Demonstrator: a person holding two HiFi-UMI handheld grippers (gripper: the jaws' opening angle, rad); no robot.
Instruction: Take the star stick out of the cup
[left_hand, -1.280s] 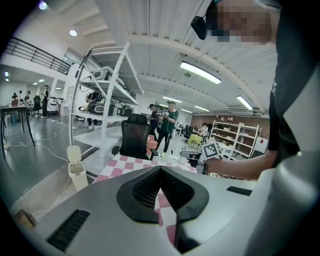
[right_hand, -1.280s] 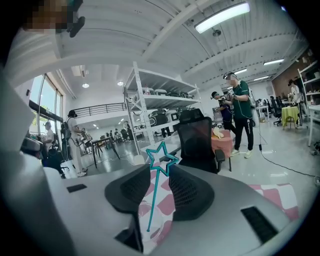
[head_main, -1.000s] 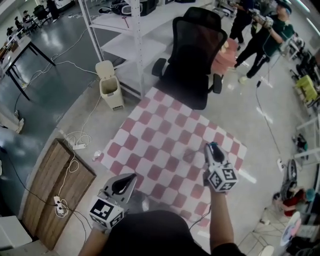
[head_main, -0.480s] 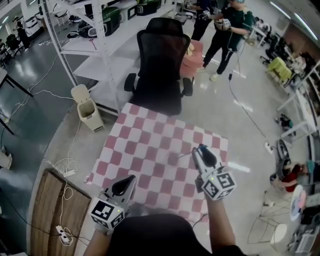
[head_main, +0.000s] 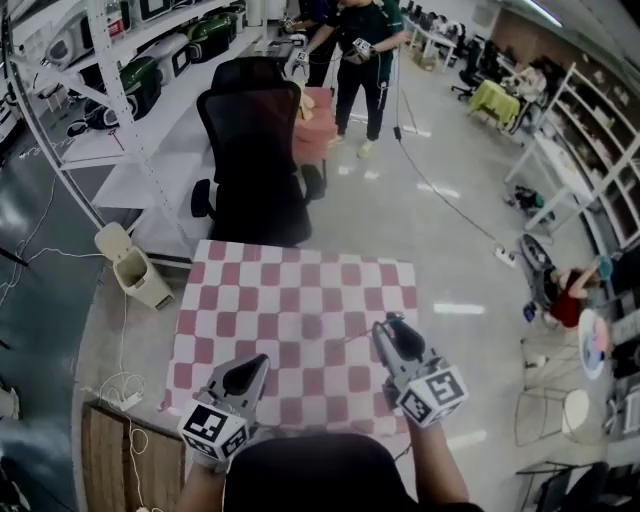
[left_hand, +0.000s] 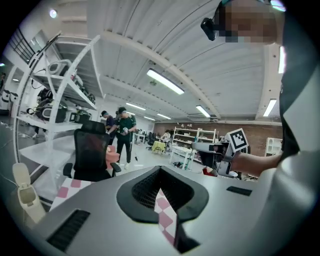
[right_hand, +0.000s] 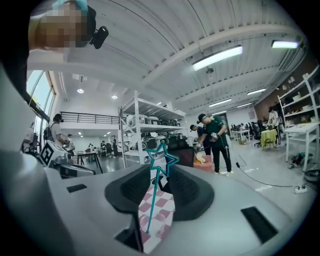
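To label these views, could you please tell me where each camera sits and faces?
Head view: from the person's head, down onto the table; left gripper and right gripper show.
Left gripper view: along its jaws toward the chair; right gripper at right.
Right gripper view: along jaws gripping the star stick.
All three share the table.

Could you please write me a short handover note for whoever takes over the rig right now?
Left gripper: claw tips together, nothing in it, low over the near edge of the checkered tablecloth.
Right gripper: claw shut on the teal star stick, star end pointing past the tips, raised above the cloth.
Cup: cannot be made out in any view.
Done: the stick is in the claw with no cup around it, so it looks taken out.
Left: probably just set the stick down on the cloth and let go.
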